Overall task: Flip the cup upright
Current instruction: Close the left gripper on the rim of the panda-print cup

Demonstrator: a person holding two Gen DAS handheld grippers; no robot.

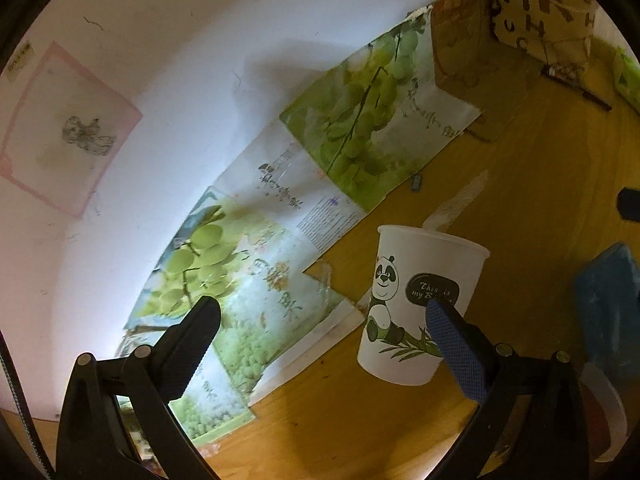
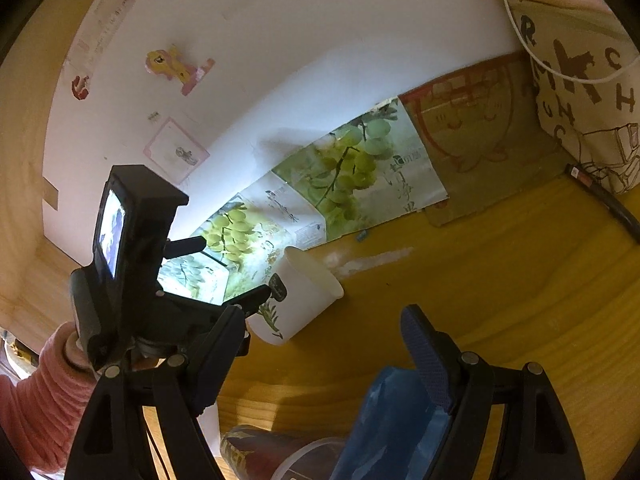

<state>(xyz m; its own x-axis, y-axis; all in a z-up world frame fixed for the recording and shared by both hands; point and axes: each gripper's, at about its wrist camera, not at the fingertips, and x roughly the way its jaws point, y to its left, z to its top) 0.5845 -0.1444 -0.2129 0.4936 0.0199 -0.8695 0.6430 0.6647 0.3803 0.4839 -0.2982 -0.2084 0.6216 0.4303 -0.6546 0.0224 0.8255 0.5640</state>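
- Two views cover one wooden table (image 1: 400, 432), and each shows something the other hides.
- At the far left of the right wrist view, a pink sleeve (image 2: 36, 400) and the body of the left gripper (image 2: 224, 276) with its small lit screen appear; the left wrist view shows only that gripper's two fingers.
- The left gripper (image 1: 324, 328) is spread wide. Its right blue pad (image 1: 452, 344) overlaps the front of the cup, but its left finger stands well apart from the cup, in front of the grape-printed cardboard (image 1: 360, 120). It grips nothing that I can see.
- The paper cup (image 1: 416, 300) stands mouth up on the table in the left wrist view, its panda print facing the camera. In the right wrist view the cup (image 2: 296, 296) shows its open mouth and looks tilted, which may be lens warp; whether its base sits flat, I cannot tell.
- The right gripper (image 2: 324, 344) hangs wide open and empty, well apart from the cup.
- Only the right wrist view shows the blue bag (image 2: 384, 424) just under that gripper's right finger.
- At far right, a lettered tote bag (image 2: 588, 80) stands in the corner.
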